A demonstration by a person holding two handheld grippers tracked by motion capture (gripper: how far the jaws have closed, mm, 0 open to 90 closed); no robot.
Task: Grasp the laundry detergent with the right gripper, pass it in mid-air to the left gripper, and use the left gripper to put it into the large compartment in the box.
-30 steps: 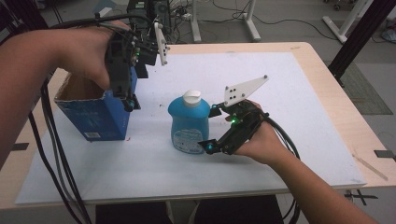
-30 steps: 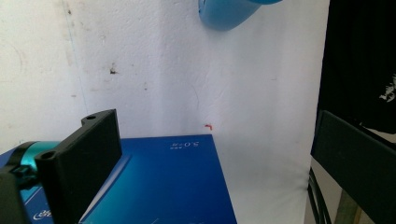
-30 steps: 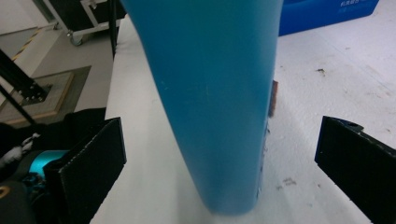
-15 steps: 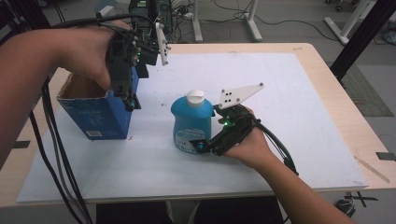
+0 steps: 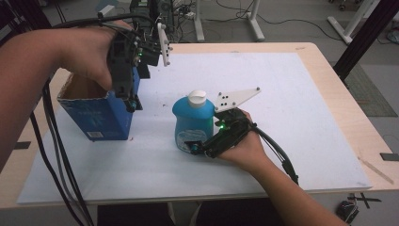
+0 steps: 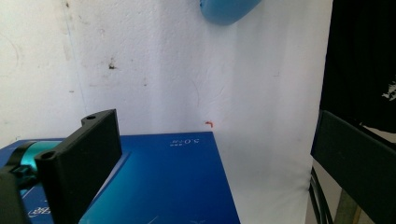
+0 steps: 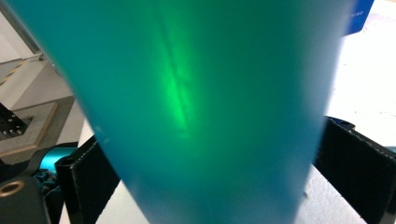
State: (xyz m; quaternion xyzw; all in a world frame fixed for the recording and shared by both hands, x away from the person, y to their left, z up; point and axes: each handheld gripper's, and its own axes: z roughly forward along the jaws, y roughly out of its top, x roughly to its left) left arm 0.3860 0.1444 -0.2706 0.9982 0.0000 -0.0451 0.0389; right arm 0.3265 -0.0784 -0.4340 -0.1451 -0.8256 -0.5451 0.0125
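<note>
A blue bottle (image 5: 190,127) with a white cap (image 5: 197,97) stands upright in the middle of the white mat. My right gripper (image 5: 188,143) reaches in from the right near the base. Its jaws stand wide apart on either side of the bottle (image 7: 187,93), so the right gripper (image 7: 219,186) is open around it. An open blue carton (image 5: 101,120) stands at the left. My left gripper (image 5: 131,101) points down along the carton's right wall. The left gripper (image 6: 215,158) is open, one jaw over the blue carton face (image 6: 168,186). The bottle's bottom (image 6: 229,9) shows farther off.
The white mat (image 5: 291,117) covers most of the wooden table (image 5: 362,127). Black cables (image 5: 56,155) hang off the left front edge. A dark post (image 5: 362,33) stands beyond the right corner. A corner of the carton (image 7: 362,14) shows past the bottle.
My right gripper has slid left toward the bottle until its jaws flank the lower body. The left gripper and the carton have stayed put.
</note>
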